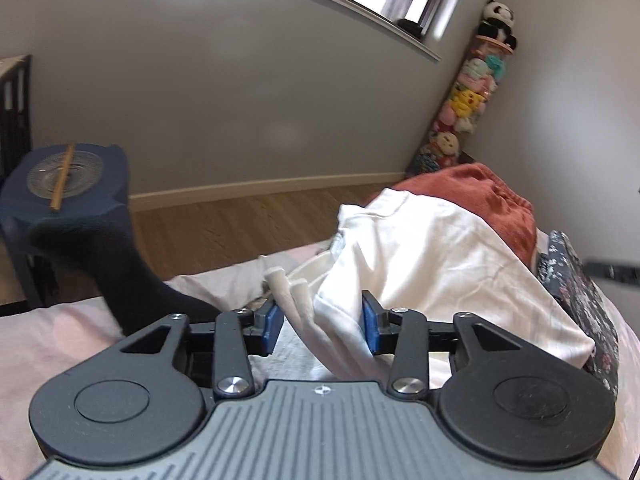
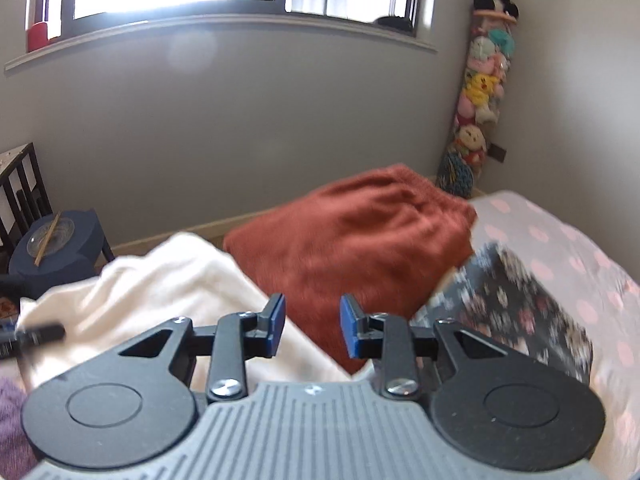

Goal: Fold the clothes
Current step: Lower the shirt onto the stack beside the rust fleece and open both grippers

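A crumpled white garment lies on the pink spotted bed, with a rust-red garment behind it and a black floral one to its right. My left gripper is low over the bed. Folds of the white garment's edge hang between its blue pads, which stand apart from the cloth on the left side. A dark sock-like piece lies to its left. My right gripper hovers open over the white garment and rust-red garment, holding nothing. The floral garment is to its right.
A dark blue stool with a glass plate and a wooden stick stands on the wood floor past the bed. A tall column of plush toys fills the corner. A purple cloth shows at the lower left of the right wrist view.
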